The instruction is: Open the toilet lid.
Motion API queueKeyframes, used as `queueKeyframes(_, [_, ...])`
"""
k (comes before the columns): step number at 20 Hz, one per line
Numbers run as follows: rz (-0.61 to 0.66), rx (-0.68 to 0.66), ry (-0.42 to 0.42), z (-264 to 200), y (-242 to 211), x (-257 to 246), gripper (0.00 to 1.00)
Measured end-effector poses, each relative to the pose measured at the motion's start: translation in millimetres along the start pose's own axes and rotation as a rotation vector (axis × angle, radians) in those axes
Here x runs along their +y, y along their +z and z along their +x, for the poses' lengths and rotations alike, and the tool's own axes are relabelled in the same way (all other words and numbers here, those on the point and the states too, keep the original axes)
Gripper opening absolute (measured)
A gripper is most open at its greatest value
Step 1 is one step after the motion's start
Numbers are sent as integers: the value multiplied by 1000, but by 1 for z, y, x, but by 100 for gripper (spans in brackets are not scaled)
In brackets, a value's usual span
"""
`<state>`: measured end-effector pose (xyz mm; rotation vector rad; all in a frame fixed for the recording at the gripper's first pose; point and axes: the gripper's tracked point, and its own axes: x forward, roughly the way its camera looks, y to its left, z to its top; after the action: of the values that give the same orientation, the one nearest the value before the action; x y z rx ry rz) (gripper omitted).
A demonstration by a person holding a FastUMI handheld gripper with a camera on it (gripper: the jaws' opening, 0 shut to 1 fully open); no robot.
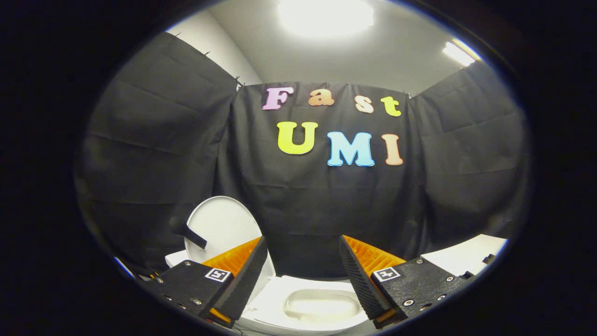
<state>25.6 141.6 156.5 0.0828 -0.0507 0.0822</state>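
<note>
Jaws stand wide apart on your gripper (302, 263) and hold nothing; between the two fingers you look straight down at the toilet bowl (322, 303), which sits just ahead and below. The toilet seat (298, 285) lies flat around the bowl, with its rim in plain sight.

Beyond the left finger, on the far left side, the toilet lid (223, 225) stands upright, a pale oval tilted back towards the black cloth wall (303, 205). A short dark handle (187, 232) sticks out from the lid's left edge. The lid is clear of the fingers, nothing touching it. Judged from how it stands, the opening is done or all but done.

So your job here is to finish cleanly. Check that the lid leans past upright and rests against something behind it; what it leans on cannot be made out here, so do not trust it blindly. If it looks ready to fall forward, bring the left finger up to the lid's face and nudge it back gently, with the jaws kept wide so that neither finger catches the handle. Otherwise draw the gripper straight back and up, away from the bowl, without swinging left into the lid.

Off to the right, beyond the right finger, a white ledge (466, 254) lies low against the cloth; give it room as you pull away.
</note>
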Motion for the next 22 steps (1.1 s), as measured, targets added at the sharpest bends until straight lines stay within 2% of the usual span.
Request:
queueKeyframes(5, [29,-60,-50,-19,-6,-69,94])
queueKeyframes(11, [-21,-2,-162,-33,-41,-140,95])
queueKeyframes(16, [-88,31,-204,-49,-70,-166,95])
queueKeyframes(22, [-48,41,-216,-54,-98,-174,95])
